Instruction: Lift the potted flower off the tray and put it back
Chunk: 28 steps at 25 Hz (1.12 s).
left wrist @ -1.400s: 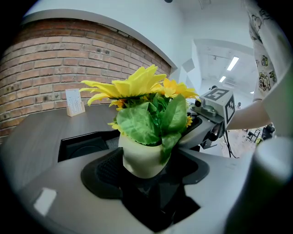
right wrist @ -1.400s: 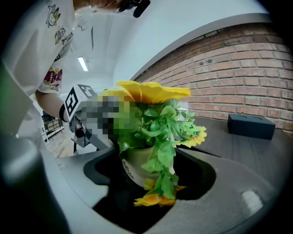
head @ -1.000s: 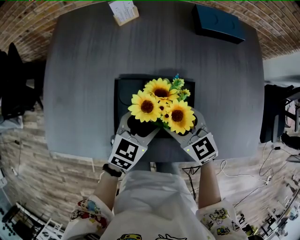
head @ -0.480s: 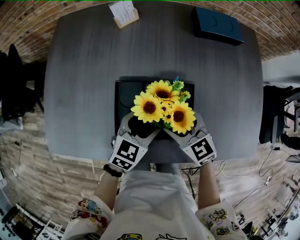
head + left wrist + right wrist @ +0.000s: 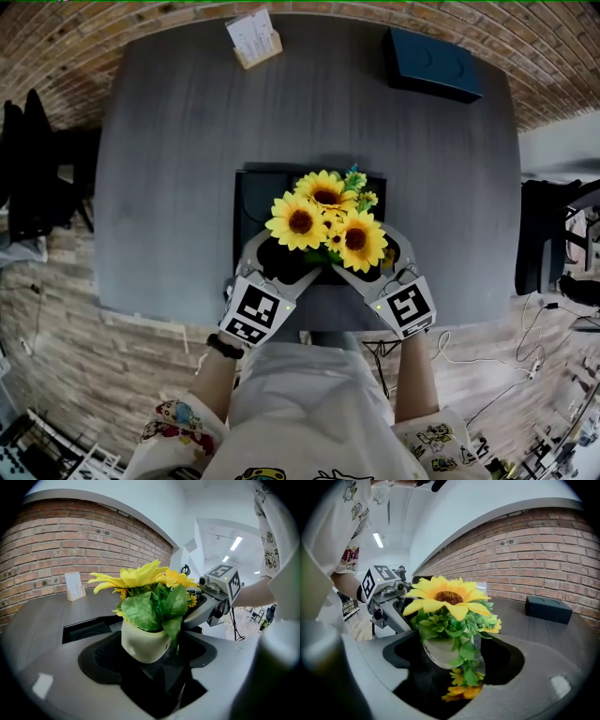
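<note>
The left gripper [image 5: 281,253] and right gripper [image 5: 370,255] bracket the pot [image 5: 143,644] from 7 and 5 o'clock. Their jaws are opening, pads apparently off it, seemingly because it stands on the tray's [image 5: 251,192] 6 o'clock side.

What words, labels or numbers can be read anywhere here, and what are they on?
No text here can be read for certain.
Card in the wooden holder: print too small to read.
White pot: dark lettering, too blurred to read.
Marker cubes: black-and-white square patterns, no words.
Person's sleeves: cartoon prints, no legible words.
</note>
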Available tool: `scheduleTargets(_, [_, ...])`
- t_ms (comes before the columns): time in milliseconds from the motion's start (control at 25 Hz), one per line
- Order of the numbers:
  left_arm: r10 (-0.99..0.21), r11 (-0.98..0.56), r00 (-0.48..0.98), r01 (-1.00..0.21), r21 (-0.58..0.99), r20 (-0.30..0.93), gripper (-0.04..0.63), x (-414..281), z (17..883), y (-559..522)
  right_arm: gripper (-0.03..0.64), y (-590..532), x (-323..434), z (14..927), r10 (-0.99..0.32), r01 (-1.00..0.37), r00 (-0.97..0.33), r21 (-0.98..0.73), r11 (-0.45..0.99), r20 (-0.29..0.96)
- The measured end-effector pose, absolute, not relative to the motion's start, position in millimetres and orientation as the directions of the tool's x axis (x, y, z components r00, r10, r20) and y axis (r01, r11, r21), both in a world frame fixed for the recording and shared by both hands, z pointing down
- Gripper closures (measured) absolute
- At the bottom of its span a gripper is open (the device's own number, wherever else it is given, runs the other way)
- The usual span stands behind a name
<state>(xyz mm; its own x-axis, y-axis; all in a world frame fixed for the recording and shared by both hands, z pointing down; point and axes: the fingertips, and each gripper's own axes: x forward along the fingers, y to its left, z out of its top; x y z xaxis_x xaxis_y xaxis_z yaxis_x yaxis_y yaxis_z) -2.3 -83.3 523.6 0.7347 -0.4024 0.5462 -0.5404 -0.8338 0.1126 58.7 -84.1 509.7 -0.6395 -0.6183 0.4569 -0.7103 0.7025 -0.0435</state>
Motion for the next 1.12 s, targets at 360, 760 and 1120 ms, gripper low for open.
scheduleTargets(360, [-0.442,-0.829,0.736,-0.554,0.081,0.513,0.202,-7,498,-82,0.204,-76,69,482,-0.639,-0.716,-0.624,-0.002,0.698,0.45])
scheduleTargets(760, [-0.543,-0.796,0.727,-0.605,0.019,0.421,0.202,-17,448,-81,0.196,-69,82,431,-0.689,-0.728,-0.623,0.049,0.684,0.37])
scheduleTargets(1120, [-0.63,-0.756,0.704,-0.653,-0.052,0.328,0.204,-29,398,-79,0.206,-72,84,390,-0.714,-0.731,-0.64,0.062,0.679,0.283])
